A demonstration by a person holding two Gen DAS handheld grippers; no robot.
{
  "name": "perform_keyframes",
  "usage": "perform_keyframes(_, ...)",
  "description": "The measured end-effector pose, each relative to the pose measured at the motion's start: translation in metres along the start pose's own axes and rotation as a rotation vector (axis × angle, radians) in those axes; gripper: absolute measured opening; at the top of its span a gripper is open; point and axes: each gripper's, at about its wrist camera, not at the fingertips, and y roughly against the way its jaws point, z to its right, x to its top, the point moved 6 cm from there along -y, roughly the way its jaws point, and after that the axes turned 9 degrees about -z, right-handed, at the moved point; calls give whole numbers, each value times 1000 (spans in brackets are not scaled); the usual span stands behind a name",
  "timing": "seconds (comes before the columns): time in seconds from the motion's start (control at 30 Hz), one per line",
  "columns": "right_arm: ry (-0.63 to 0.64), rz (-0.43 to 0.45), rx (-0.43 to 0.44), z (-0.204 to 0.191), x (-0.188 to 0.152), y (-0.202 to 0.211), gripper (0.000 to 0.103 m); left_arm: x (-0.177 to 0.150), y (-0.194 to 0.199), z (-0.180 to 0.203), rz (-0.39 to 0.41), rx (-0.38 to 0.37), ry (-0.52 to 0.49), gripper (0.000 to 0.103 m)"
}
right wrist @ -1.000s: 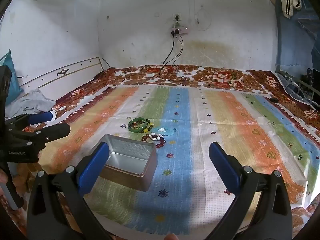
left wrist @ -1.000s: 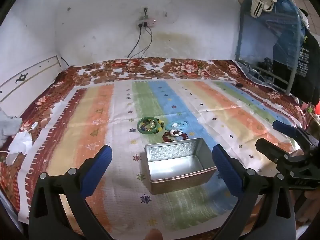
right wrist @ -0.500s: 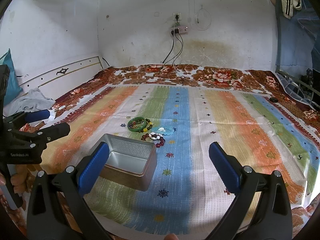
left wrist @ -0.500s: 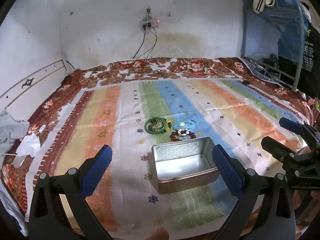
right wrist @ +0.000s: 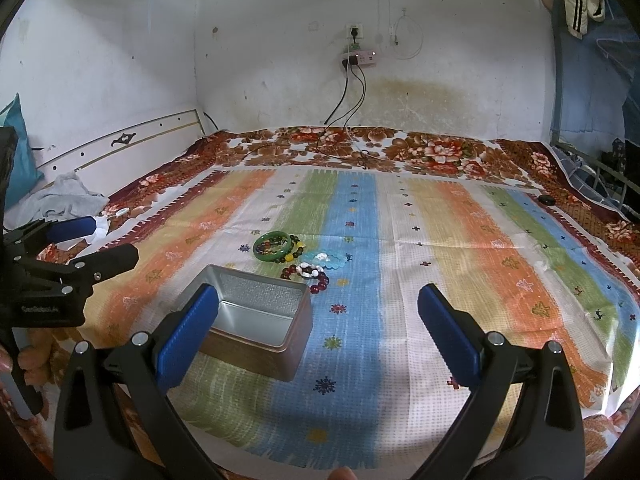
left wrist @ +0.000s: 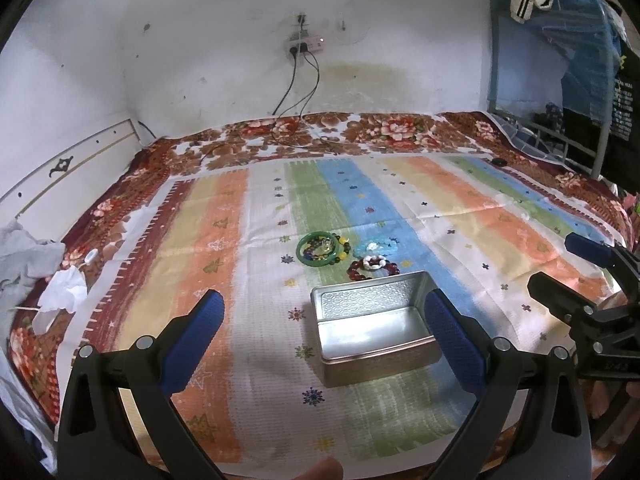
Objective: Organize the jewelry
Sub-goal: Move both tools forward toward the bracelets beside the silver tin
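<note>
An open, empty metal tin (left wrist: 374, 330) stands on the striped cloth (left wrist: 460, 216); it also shows in the right wrist view (right wrist: 260, 324). Just behind it lie a green bangle with coloured beads (left wrist: 318, 249), a pale blue bracelet (left wrist: 376, 247) and a dark red bead bracelet (left wrist: 372, 269). In the right wrist view the green bangle (right wrist: 273, 246), blue bracelet (right wrist: 326, 259) and red bracelet (right wrist: 308, 274) lie behind the tin. My left gripper (left wrist: 324, 336) is open and empty, in front of the tin. My right gripper (right wrist: 316, 330) is open and empty, to the tin's right.
The cloth covers a floral blanket (left wrist: 360, 132) on a bed against a white wall. A power strip with cables (left wrist: 304, 46) hangs on the wall. Grey clothes and white tissue (left wrist: 48, 276) lie at the left edge. A metal rack with clothes (left wrist: 560, 80) stands at the right.
The left wrist view has swung slightly to the left and down, so the tin and jewelry sit further right in it. The right gripper has hardly moved. Both grippers stay open.
</note>
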Motion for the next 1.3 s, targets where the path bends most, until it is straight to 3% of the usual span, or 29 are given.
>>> perform_keyframes(0.37,-7,-2,3,7,4,-8,98,2,-4,-1,-16,13,-4,98)
perform_keyframes(0.6,-1,-11,-23,15,21,-27,98,27,-20,-15,-22,55,-11,97)
perform_keyframes(0.9,0,-84,-42,21,39,-55,98,49,-51,-19,-78,-13,0,97)
perform_keyframes(1.17,-32,-127,-23,28,51,-79,98,56,-73,-30,-132,-25,59,97)
perform_keyframes(1.3,-17,-154,-11,26,53,-88,98,59,-83,-30,-165,-83,63,97)
